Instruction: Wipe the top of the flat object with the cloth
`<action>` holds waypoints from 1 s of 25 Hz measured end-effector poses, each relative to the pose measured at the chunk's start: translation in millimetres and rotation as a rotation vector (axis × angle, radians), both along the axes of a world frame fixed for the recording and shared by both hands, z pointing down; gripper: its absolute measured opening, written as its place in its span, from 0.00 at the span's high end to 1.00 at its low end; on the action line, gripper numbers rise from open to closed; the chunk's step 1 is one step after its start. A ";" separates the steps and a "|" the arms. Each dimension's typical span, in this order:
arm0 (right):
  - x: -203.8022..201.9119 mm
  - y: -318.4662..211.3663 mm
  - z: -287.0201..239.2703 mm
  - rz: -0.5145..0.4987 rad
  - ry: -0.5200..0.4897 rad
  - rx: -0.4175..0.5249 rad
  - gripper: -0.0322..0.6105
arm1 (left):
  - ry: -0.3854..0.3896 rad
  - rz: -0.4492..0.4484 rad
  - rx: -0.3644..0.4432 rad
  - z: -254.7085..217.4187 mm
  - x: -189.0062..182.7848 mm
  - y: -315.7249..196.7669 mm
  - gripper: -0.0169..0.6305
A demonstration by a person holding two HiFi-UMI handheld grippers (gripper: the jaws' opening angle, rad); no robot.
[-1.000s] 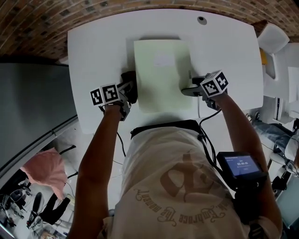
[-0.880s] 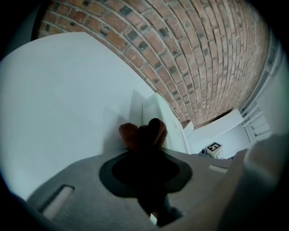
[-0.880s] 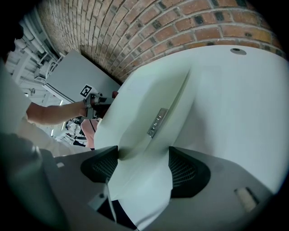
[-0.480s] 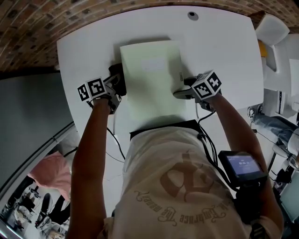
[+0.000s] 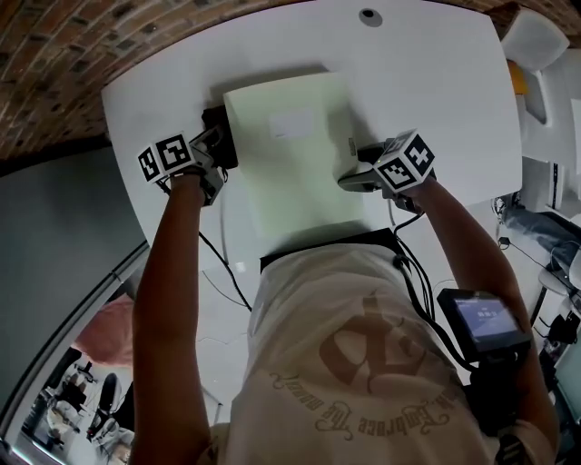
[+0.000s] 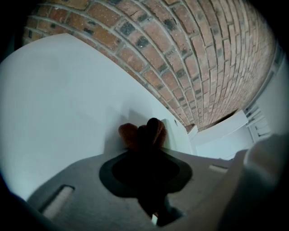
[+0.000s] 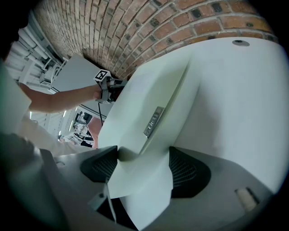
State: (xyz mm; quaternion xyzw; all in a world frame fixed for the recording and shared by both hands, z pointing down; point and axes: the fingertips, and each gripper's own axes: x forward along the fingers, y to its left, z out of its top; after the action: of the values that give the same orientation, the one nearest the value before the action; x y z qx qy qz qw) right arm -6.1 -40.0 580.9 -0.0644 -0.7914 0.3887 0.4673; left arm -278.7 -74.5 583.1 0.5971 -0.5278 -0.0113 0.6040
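Flat object edge in right gripper

Brick wall behind white table

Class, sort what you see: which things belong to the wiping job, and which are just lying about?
Job: pale green cloth, spread on the white table; right gripper, shut on the cloth's edge; left gripper, jaws together at its opposite edge. The flat object is not clearly visible.
Lying about: grommet hole; screen device at the person's hip; pink fabric.
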 end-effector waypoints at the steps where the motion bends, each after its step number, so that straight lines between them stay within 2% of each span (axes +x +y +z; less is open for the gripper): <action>1: -0.4 0.7 0.3 -0.003 0.000 -0.005 0.38 | -0.006 0.006 -0.001 -0.6 -2.6 -3.7 0.86; 8: -0.1 2.5 0.2 -0.009 -0.001 -0.014 0.38 | -0.056 0.032 0.003 -4.1 -14.8 -30.2 0.86; 17: -1.6 2.9 -1.6 -0.002 -0.005 -0.005 0.38 | -0.101 0.056 0.091 -27.1 -37.3 -79.0 0.86; 19: -1.8 2.4 -2.3 -0.002 -0.006 -0.003 0.38 | -0.126 0.111 0.117 -36.4 -38.1 -94.4 0.86; 21: -1.0 4.5 -2.3 -0.001 -0.009 -0.011 0.38 | -0.169 0.225 0.128 -42.1 -31.2 -108.3 0.86; 23: -0.5 5.2 -2.5 0.004 -0.011 -0.010 0.38 | -0.207 0.361 0.108 -41.5 -18.5 -117.8 0.86; 25: -0.5 5.3 -2.8 0.008 -0.014 -0.008 0.38 | -0.205 0.463 0.072 -38.5 -4.2 -123.0 0.86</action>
State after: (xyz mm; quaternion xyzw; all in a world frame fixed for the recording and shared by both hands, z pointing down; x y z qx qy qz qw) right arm -6.6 -34.7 578.1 -0.0659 -0.7935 0.3930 0.4599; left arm -282.9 -197.5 544.7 0.7212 -0.4349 0.1692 0.5120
